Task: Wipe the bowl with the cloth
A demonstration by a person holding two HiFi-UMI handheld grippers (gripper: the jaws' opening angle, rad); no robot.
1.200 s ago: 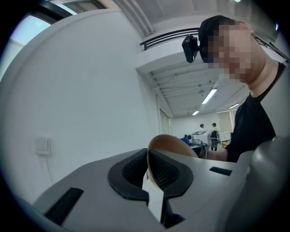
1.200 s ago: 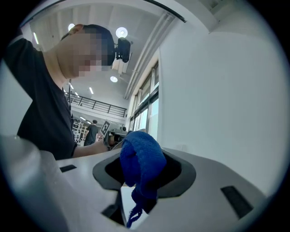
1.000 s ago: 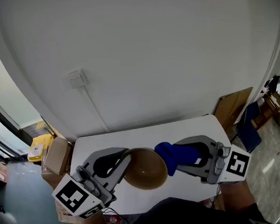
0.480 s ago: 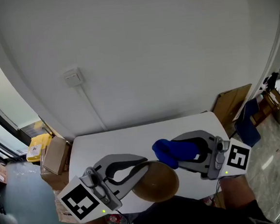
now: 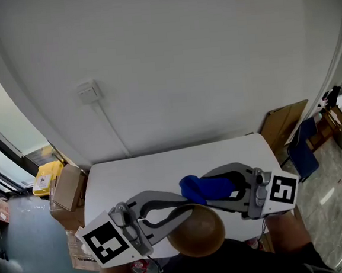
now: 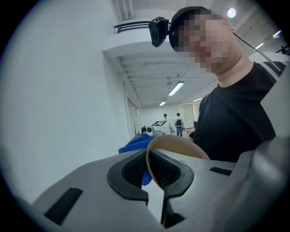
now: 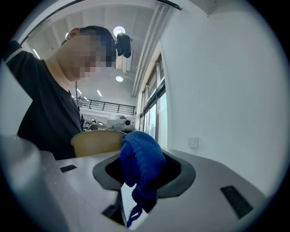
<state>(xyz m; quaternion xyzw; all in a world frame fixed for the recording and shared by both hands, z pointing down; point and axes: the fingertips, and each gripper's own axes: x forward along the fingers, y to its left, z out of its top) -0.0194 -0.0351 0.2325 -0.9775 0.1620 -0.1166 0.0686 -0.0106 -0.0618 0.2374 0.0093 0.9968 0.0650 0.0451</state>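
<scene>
In the head view, the round brown bowl (image 5: 197, 234) sits at the lower centre of the frame, raised over the near edge of the white rectangular table (image 5: 138, 174). The left gripper (image 5: 185, 208) reaches in from the lower left to the bowl's upper-left rim. The bunched blue knitted cloth (image 5: 200, 187) lies with its long axis left to right, jutting leftward out of the right gripper (image 5: 211, 190), just above the bowl. A plain white wall (image 5: 182, 60) with a socket plate (image 5: 88, 94) rises behind the table, and cardboard boxes (image 5: 68, 189) stand at its left end. In the left gripper view, the jaws are clamped on the bowl's thin rim (image 6: 181, 147) and are beginning to open; the rim arcs up to the right. In the right gripper view, the jaws are shut on the cloth (image 7: 141, 167), which hangs folded, long axis up and down. The bowl (image 7: 96, 142) shows left of it, rim uppermost, with tall windows (image 7: 154, 118) behind.
</scene>
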